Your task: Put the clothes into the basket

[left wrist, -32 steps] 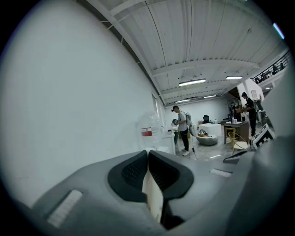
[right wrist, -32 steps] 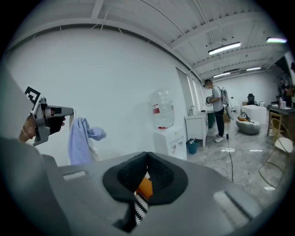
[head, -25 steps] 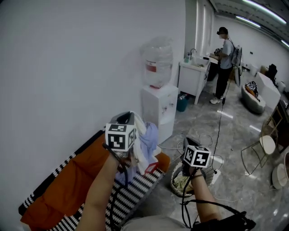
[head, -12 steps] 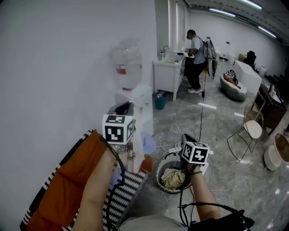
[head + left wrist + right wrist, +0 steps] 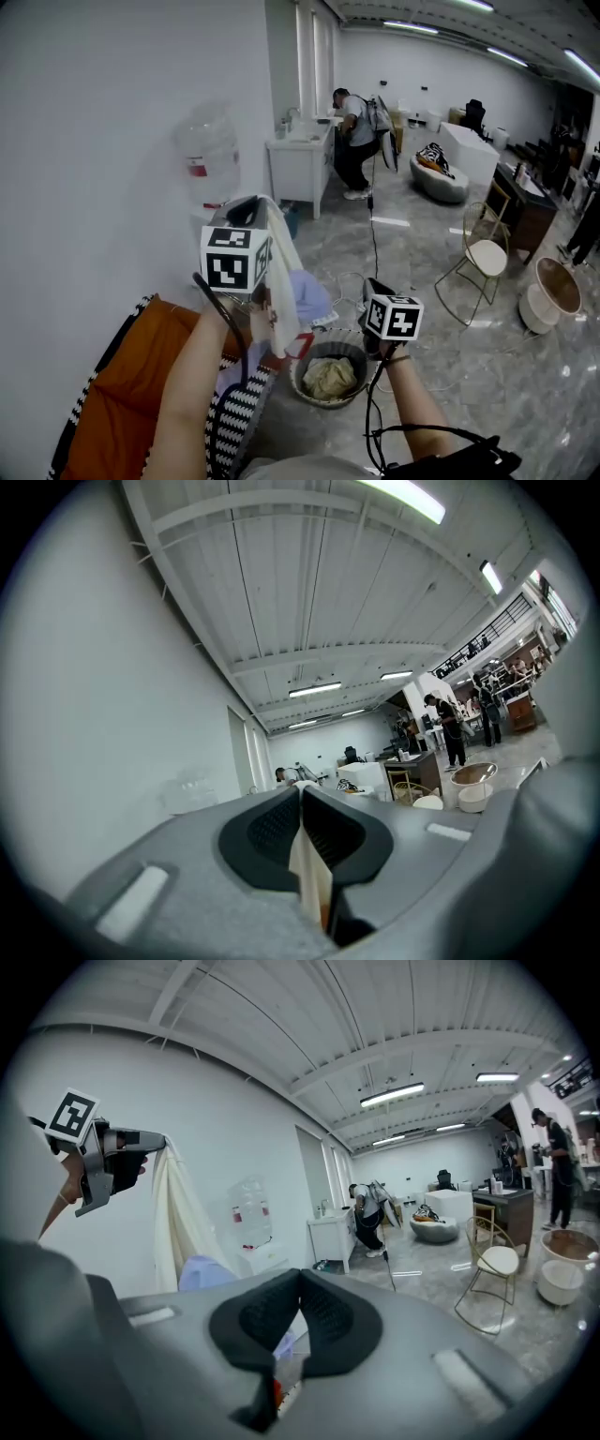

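We held a cream garment clamped in our left gripper above the striped sofa, our right gripper closed on nothing beside it, and just beyond, the floor basket held crumpled clothes.

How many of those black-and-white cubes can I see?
2: one on the left gripper, up high holding the clothes; one on the right gripper, lower, by the basket.
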The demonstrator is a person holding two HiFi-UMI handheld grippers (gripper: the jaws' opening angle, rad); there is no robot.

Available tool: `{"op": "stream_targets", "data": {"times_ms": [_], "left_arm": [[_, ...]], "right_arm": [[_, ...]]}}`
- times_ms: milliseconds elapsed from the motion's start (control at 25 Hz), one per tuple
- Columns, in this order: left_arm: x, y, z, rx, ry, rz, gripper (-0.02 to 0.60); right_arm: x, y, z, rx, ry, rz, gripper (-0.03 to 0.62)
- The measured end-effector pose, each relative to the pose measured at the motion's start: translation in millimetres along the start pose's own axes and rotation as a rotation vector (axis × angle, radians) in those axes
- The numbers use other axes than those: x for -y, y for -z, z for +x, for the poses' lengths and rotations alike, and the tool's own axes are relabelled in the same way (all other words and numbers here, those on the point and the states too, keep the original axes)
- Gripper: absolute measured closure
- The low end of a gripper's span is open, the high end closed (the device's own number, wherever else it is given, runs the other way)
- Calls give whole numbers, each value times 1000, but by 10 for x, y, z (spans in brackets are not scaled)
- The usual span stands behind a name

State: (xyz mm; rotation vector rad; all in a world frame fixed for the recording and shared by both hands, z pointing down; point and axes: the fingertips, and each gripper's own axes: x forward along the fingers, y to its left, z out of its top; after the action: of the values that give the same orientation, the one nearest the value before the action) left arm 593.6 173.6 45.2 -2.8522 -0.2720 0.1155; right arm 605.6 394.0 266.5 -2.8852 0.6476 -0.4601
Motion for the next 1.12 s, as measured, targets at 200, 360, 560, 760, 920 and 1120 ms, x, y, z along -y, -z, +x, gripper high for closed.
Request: {"op": "stream_targets", "data": {"times_ms": [200,360,560,760,920,1120], "left_arm": [[424,-222,131,3,56,-18,563],[767,-401,264,27,115,-2,563],[1007,-660,424,69,177,-3,562],[1224,-959,528,113,232,41,563],[1296,-1136,601,147,260,50,563],[1372,-1183,616,169,303,34,563]], "right_arm": [[337,-122,-259,21,46,-7,591],[594,-147,-445,39,95,15,591],[787,-141,-575,59,143,37,591],[922,-160,-672,62,193,51,591],[938,-249,-714,65,218,35,591],[954,-331,-787,89,247,42,591]]}}
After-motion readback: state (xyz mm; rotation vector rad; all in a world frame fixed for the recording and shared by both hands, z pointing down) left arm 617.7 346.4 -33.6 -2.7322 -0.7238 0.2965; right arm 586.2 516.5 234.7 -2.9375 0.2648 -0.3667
